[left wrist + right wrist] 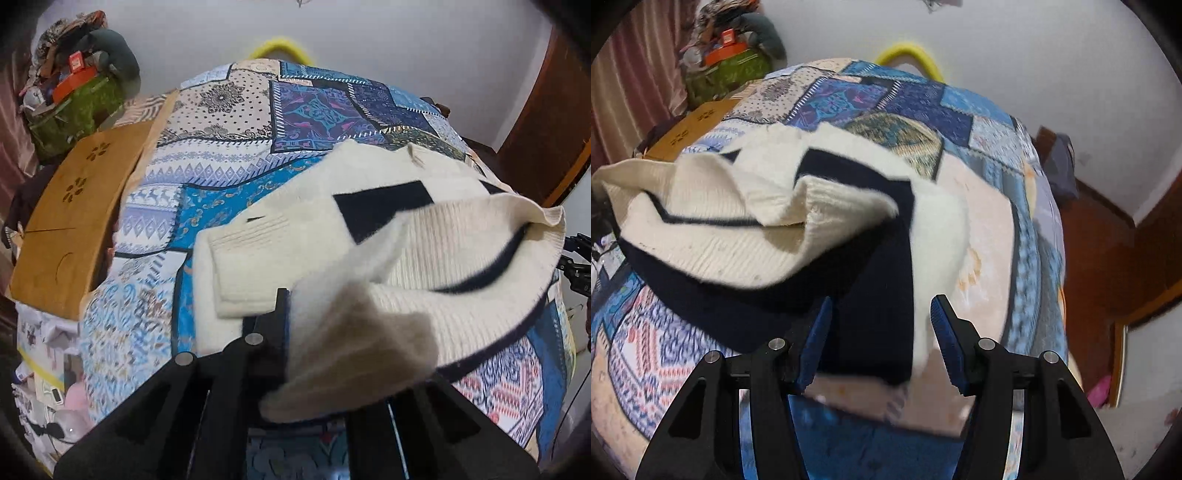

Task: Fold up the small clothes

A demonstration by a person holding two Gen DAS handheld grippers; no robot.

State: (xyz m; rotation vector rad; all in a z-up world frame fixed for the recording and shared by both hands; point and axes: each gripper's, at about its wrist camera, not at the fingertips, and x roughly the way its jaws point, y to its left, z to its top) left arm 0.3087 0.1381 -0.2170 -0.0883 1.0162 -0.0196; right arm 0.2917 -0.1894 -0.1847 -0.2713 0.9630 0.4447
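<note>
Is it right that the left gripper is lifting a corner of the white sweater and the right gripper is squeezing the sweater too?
Not quite. The left gripper does lift a corner of the sweater, but the right gripper isn't squeezing. The right wrist view shows its jaws wide apart, with the sweater's edge lying loose between them.

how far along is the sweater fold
Partly done: one sleeve already lies folded in across the cream sweater. In hand: the left gripper is carrying the hem corner over the body. The right gripper is open beside the dark hem. Left: laying that fold flat.
</note>
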